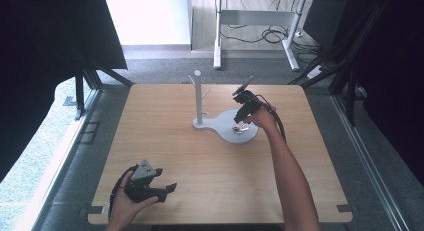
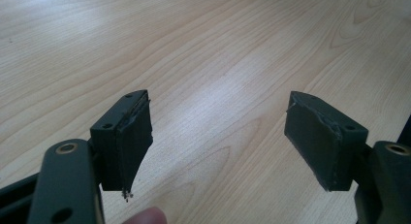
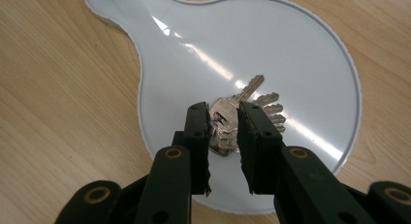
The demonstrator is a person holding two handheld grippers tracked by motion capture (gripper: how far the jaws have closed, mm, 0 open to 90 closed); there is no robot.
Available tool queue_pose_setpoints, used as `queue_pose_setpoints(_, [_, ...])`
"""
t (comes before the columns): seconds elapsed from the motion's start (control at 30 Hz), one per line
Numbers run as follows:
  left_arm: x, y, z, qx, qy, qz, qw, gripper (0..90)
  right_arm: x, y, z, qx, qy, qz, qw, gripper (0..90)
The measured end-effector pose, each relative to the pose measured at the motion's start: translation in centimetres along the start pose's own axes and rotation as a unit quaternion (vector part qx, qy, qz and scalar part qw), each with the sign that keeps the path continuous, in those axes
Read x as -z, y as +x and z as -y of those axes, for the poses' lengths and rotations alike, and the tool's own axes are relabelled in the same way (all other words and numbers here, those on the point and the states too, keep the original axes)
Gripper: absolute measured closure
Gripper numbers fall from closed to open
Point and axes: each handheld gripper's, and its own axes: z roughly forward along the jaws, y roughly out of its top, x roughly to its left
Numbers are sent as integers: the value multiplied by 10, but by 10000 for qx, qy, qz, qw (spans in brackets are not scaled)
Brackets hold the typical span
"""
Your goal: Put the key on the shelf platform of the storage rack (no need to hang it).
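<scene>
the bunch of keys [image 3: 245, 112] lies on the white stand base [image 3: 310, 54], centre frame. the right gripper [image 3: 224, 136] straddles it, jaws slightly parted, pads apparently not pressing. next, closure or withdrawal is judged necessary. the left gripper [image 2: 218, 141] is wide open, empty.

We carry two black grippers, left gripper [image 1: 159, 190] and right gripper [image 1: 239, 116]. Brass-ringed pivots, trailing black cables. Our left bears a grey triangular plate [image 1: 144, 170].

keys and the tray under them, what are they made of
Keys: metal, probably steel or nickel-plated brass, going by the silvery, shiny blades with cut teeth. Tray: smooth, glossy white, with sharp streaks of reflected light; it looks like painted metal or hard plastic, and the look leaves open which. Table: pale wood grain, perhaps a laminate.
</scene>
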Motion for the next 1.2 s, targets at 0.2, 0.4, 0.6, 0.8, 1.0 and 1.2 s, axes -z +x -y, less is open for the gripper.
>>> queue_pose_setpoints(0.2, [1, 0, 0, 7, -21, -13, 10000, 255, 15, 8, 8, 136, -73, -7, 9999, 655])
queue_pose_setpoints(0.4, [0, 0, -1, -7, -4, -11, 10000, 255, 26, 16, 22, 274, -137, -77, 9995, 588])
queue_pose_setpoints(0.6, [-2, 1, 0, 1, 36, -22, 10000, 255, 33, 19, 40, 316, -195, -198, 9991, 575])
queue_pose_setpoints(0.8, [-2, 1, 0, 12, 48, -19, 10000, 255, 40, 20, 68, 410, -366, -305, 9980, 569])
queue_pose_setpoints(1.0, [-4, 0, 0, 9, 80, -23, 10000, 255, 48, 21, 98, 440, -657, -415, 9960, 564])
queue_pose_setpoints(1.2, [-4, 1, 1, 26, 86, -34, 10000, 255, 50, 23, 131, 437, -896, -436, 9941, 551])
